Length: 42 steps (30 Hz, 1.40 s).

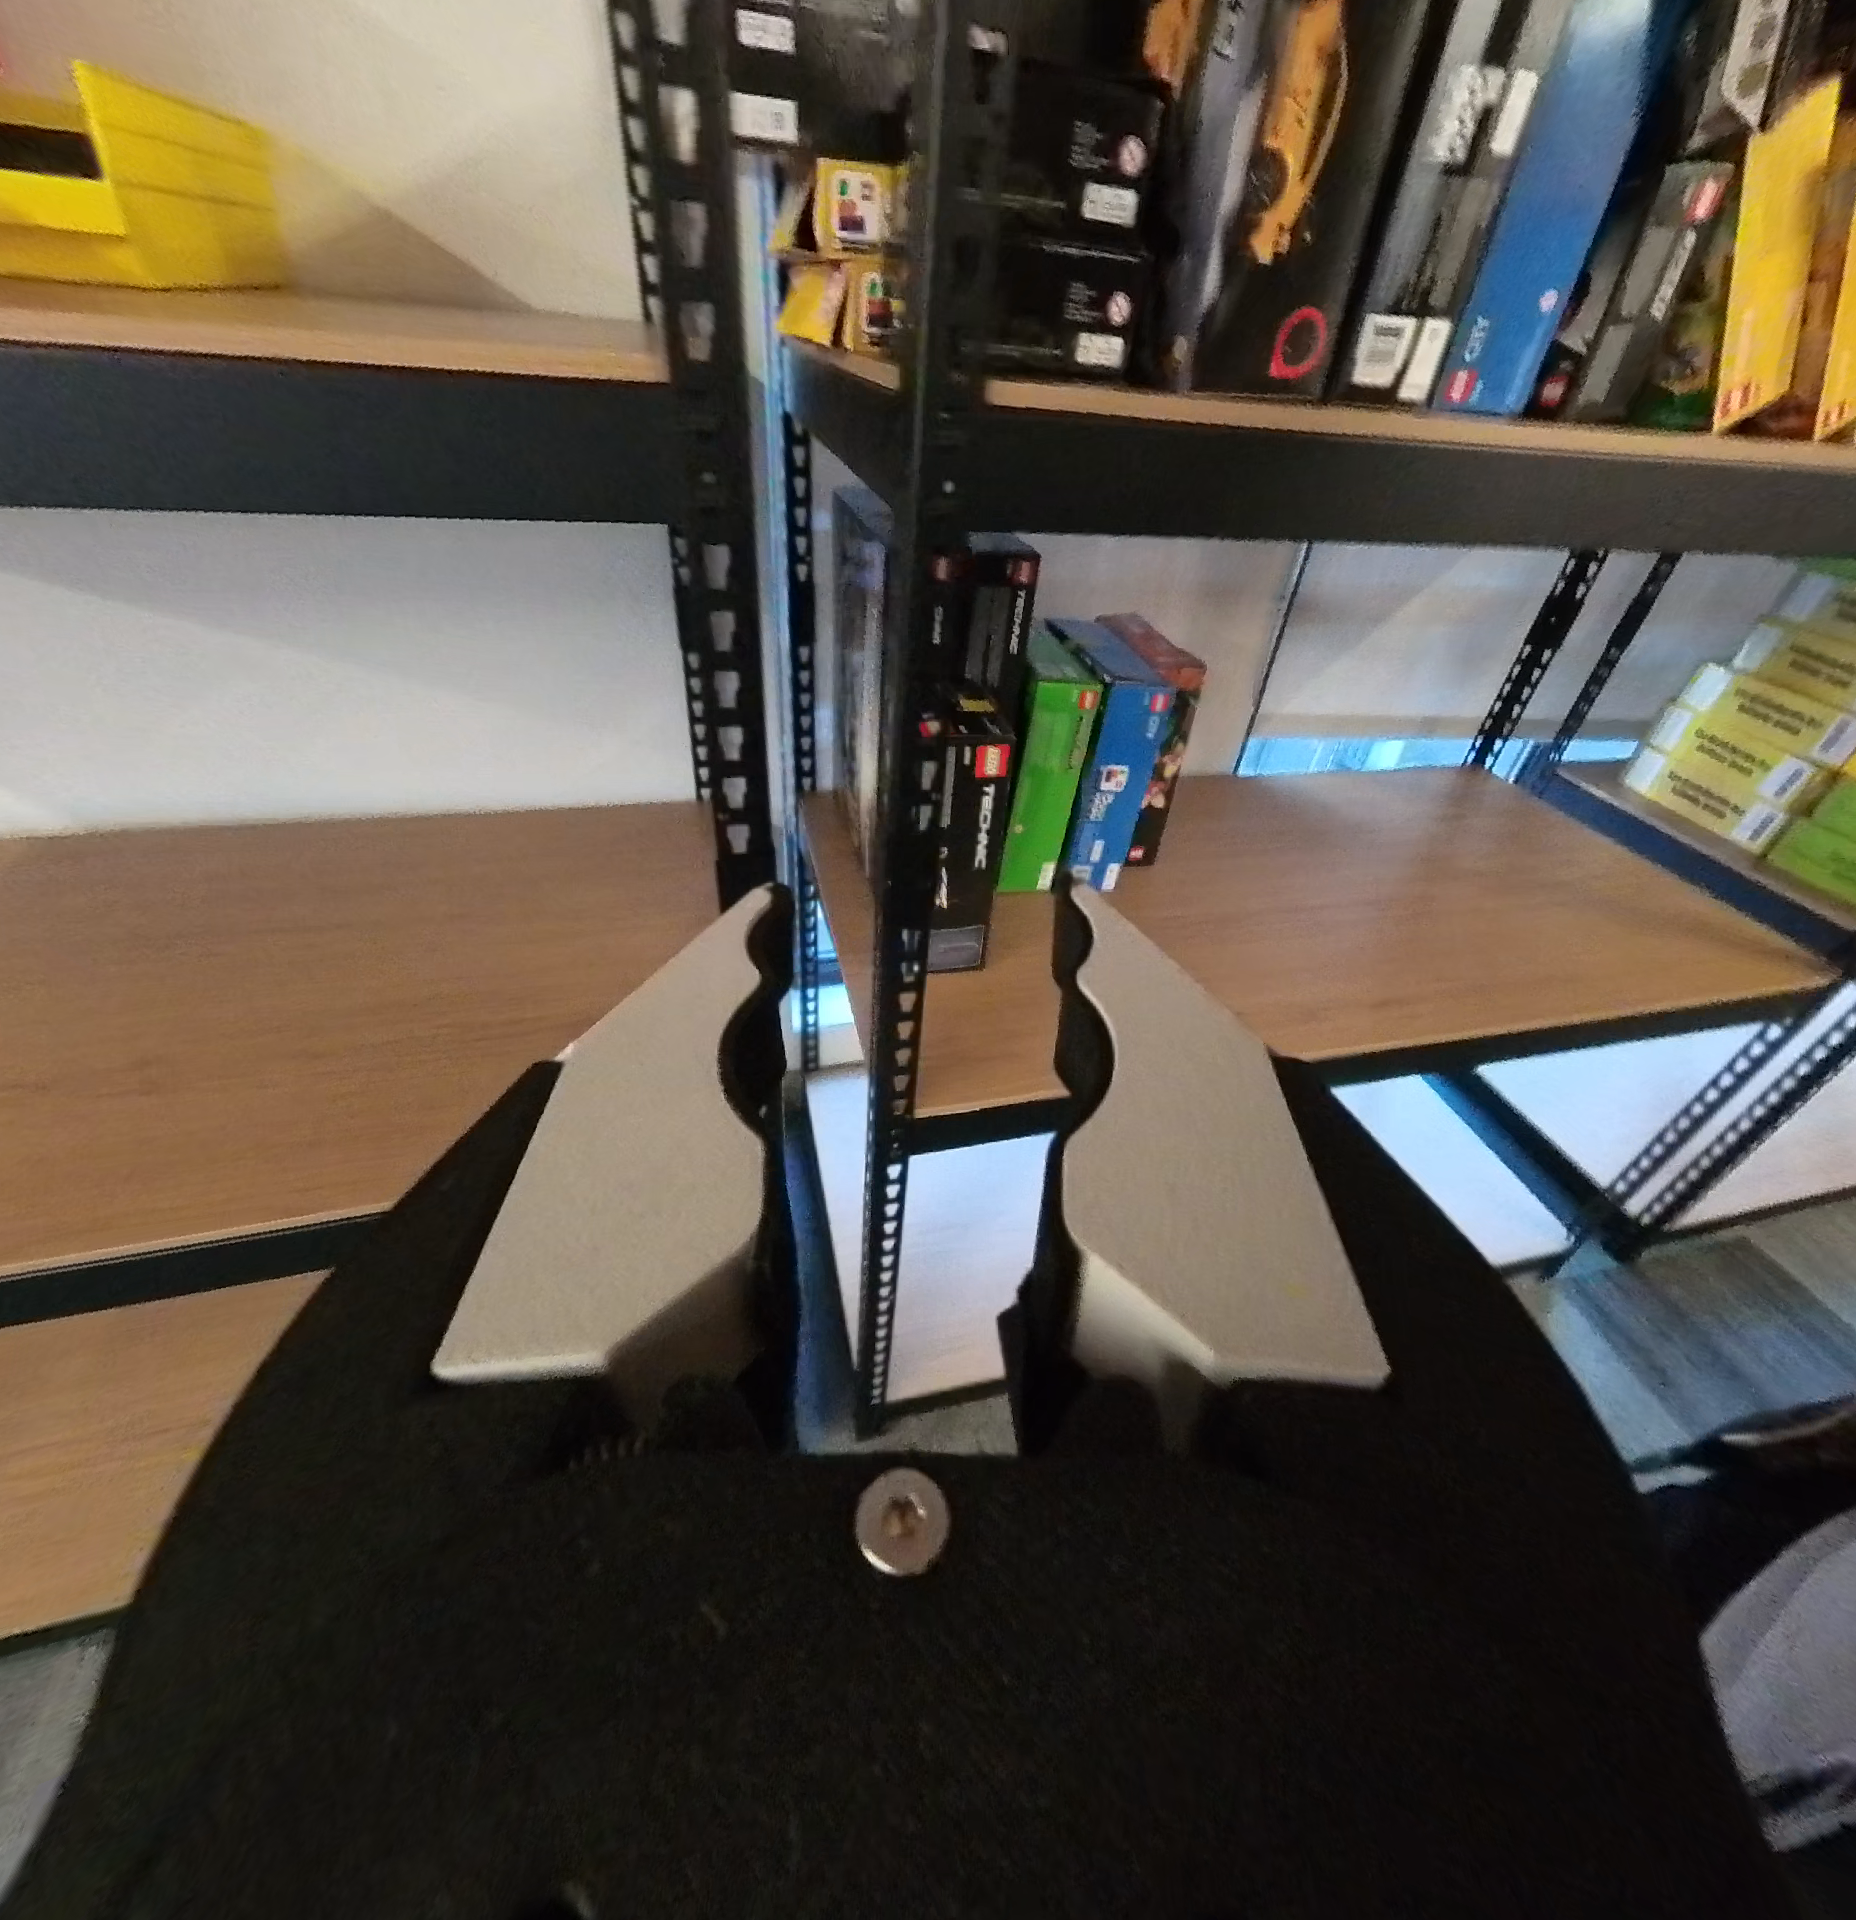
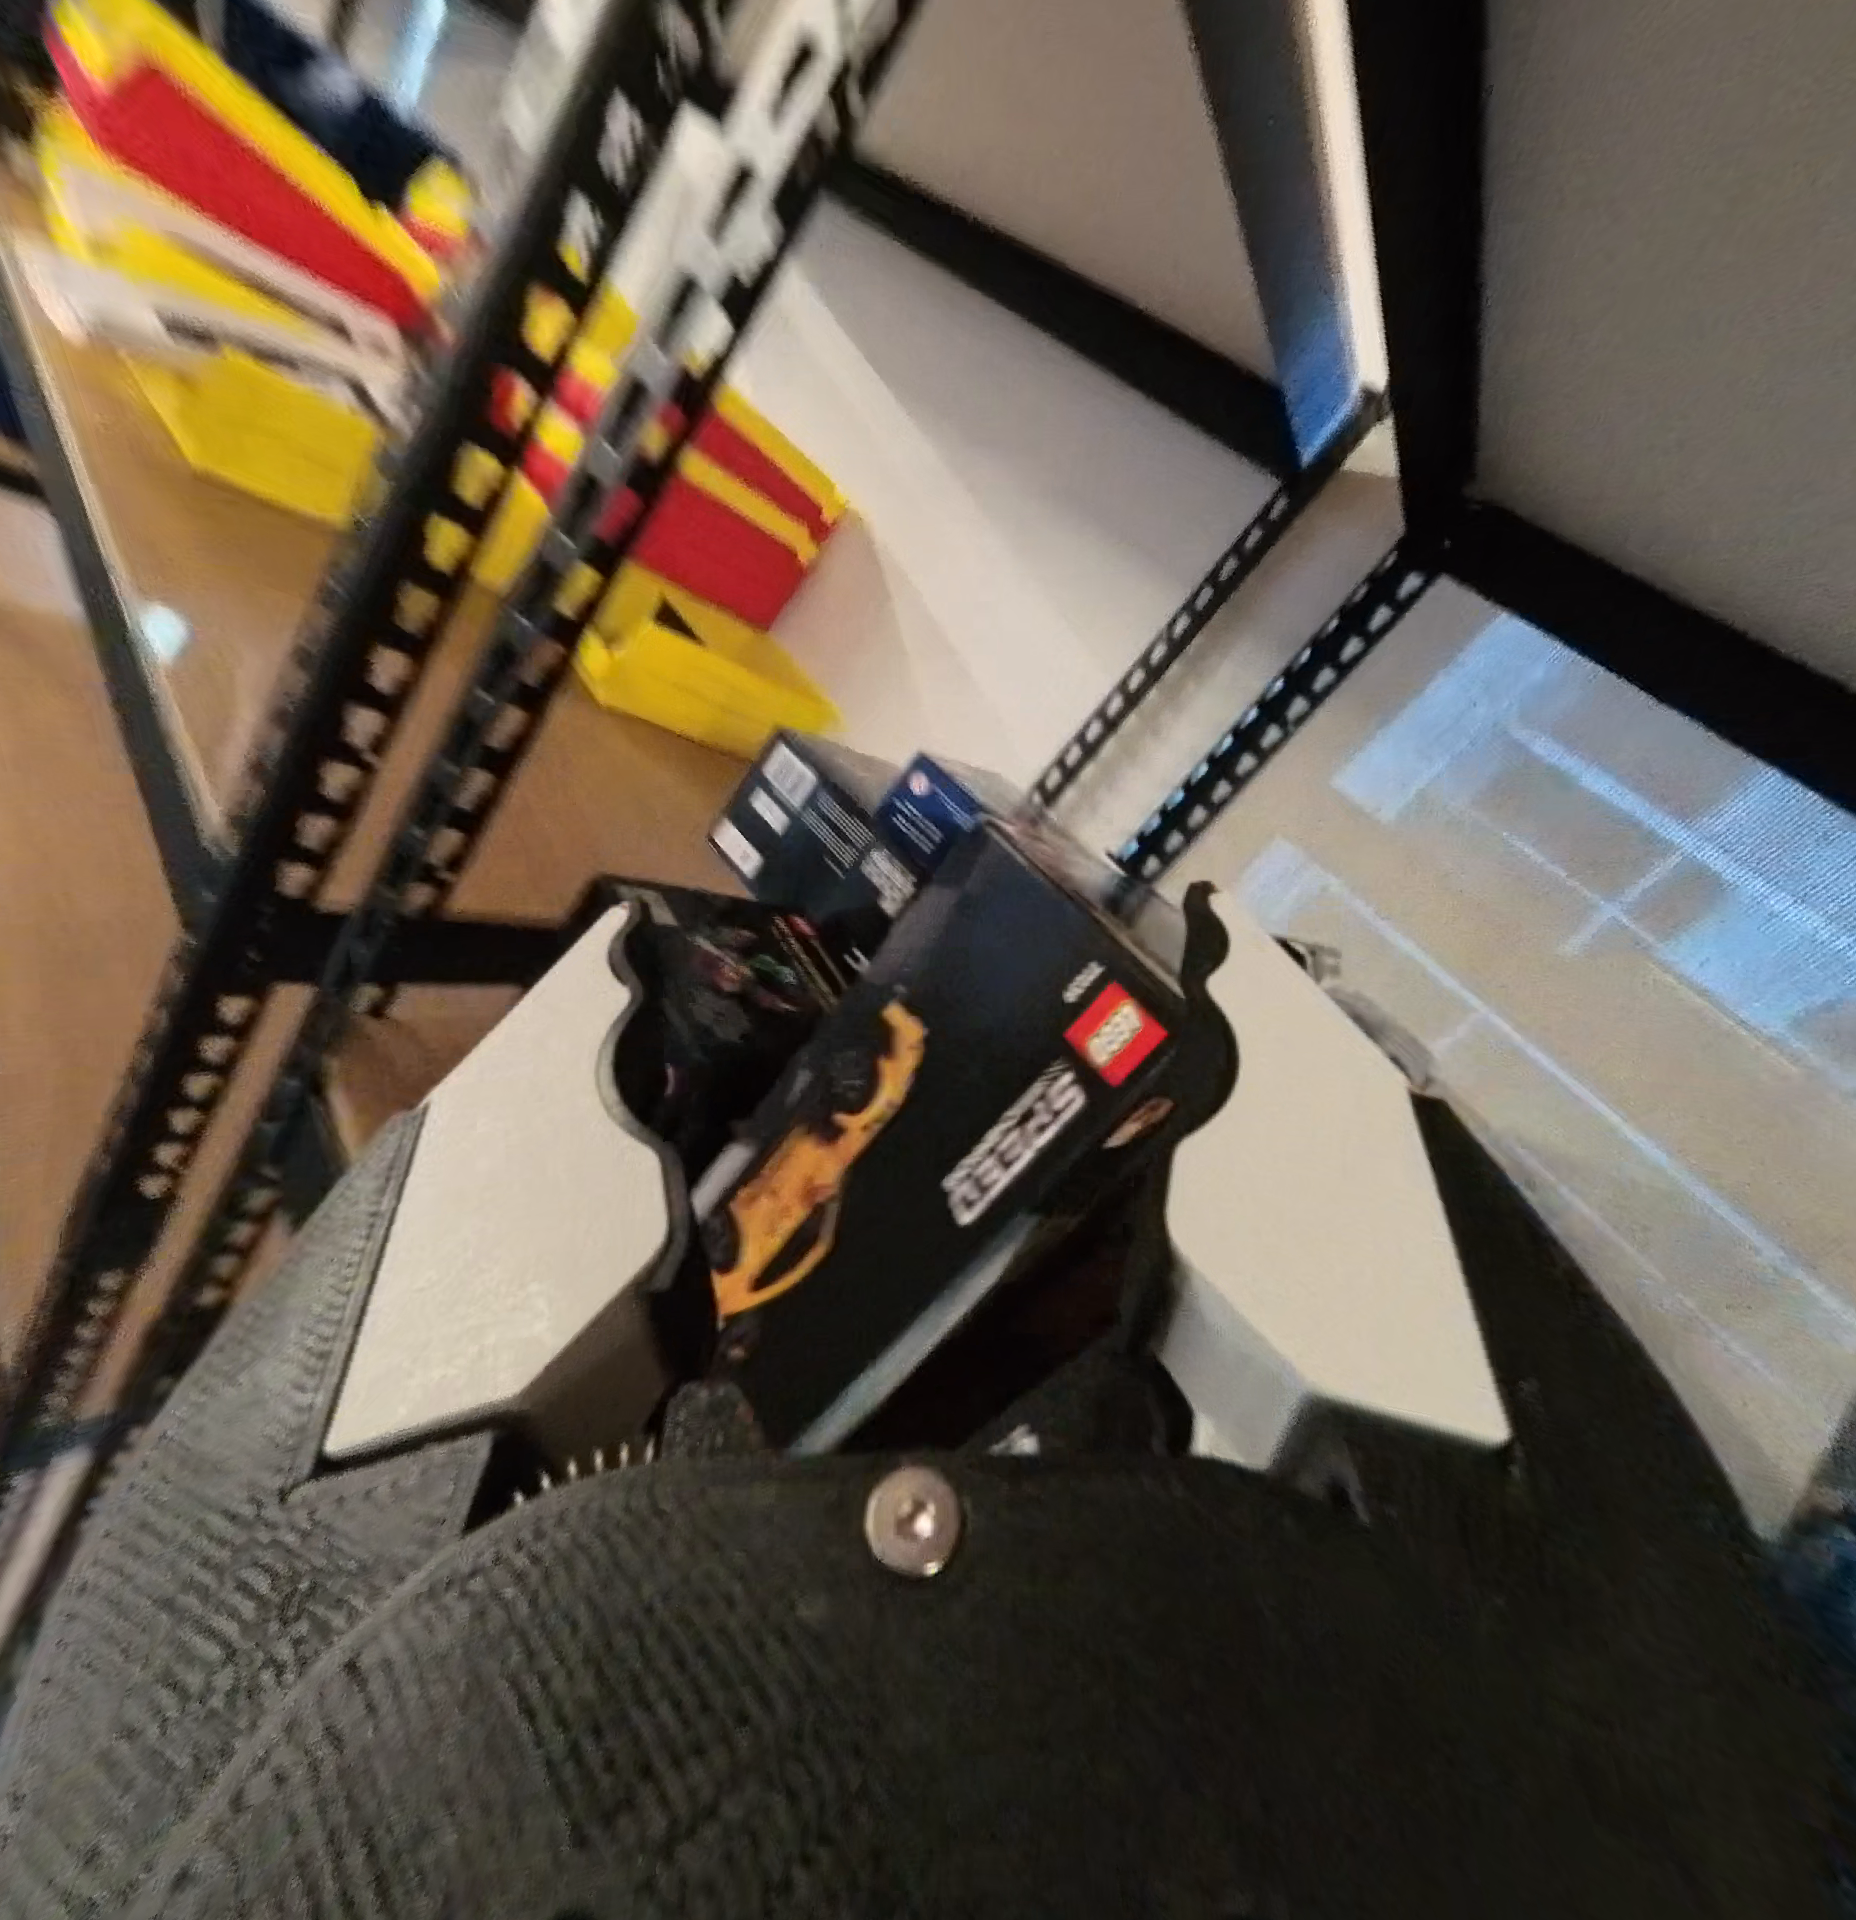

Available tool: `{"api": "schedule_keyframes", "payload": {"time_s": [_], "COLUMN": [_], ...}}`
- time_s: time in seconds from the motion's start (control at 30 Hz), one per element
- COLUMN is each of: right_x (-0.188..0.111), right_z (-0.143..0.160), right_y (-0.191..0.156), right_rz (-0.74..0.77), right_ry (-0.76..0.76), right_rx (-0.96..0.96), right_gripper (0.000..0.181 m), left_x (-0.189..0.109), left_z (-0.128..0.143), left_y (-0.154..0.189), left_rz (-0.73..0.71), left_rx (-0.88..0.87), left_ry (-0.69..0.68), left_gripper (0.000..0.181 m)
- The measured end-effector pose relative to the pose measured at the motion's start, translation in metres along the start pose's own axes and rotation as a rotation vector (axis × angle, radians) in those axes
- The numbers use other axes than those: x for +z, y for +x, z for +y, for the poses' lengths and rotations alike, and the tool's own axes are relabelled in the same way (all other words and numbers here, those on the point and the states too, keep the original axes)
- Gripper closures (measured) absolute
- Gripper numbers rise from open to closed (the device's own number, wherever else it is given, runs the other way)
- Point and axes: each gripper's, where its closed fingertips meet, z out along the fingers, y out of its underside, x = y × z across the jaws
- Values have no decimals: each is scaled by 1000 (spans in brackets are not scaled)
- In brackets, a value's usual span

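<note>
Right gripper (image 2: 919, 935) is clamping a black box (image 2: 965, 1122) (yellow car print) between its fingers; left gripper (image 1: 924, 904) is hanging open, empty, facing the shelf post (image 1: 908, 727).

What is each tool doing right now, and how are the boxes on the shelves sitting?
left tool: open, holding nothing, pointed at a black shelf post.
right tool: shut on a black box with a yellow car, held tilted.
green box: standing upright on the middle shelf, in a row beside a blue box.
yellow bins: resting on a shelf.
</note>
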Motion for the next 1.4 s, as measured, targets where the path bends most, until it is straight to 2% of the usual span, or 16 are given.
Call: {"api": "schedule_keyframes", "payload": {"time_s": [0.07, 0.13, 0.27, 0.43, 0.57, 0.73, 0.83, 0.93, 1.03, 1.17, 1.27, 1.4], "right_x": [26, 38, 40, 37, 33, 32, 25, -5, -53, -124, -174, -238], "right_z": [15, 31, 46, 57, 64, 64, 47, 21, 30, 89, 142, 203], "right_y": [13, 24, 28, 27, 27, 26, 29, 35, 25, 6, -3, 2], "right_rz": [-18, -12, -26, -14, -30, -29, -10, 86, 144, 221, 259, 271], "right_ry": [-95, -165, -226, -300, -355, -343, -244, -58, -11, -51, -68, -113], "right_rx": [-22, 0, 51, -84, -123, -134, -68, 32, 86, 173, 315, 389], "right_gripper": [81, 82, 88, 89, 88, 88, 104, 96, 96, 98, 98, 99], "left_x": [-3, -4, -8, 1, 21, 48, 68, 91, 119, 165, 204, 252], "left_z": [-1, 1, 6, 16, 13, 16, 13, -6, -42, -93, -127, -180], "left_y": [-13, -23, -42, -69, -70, -57, -40, -15, 14, 58, 101, 158], "left_rz": [-1, 14, 26, 38, 79, 147, 191, 229, 246, 248, 254, 219], "left_rx": [-41, -74, -61, -142, -147, -131, -80, -26, -8, 30, 70, 98], "left_ry": [36, 46, 14, -3, -1, -22, -33, -15, 27, 37, 41, 125], "left_gripper": [134, 135, 134, 134, 134, 134, 133, 130, 118, 88, 75, 71]}}
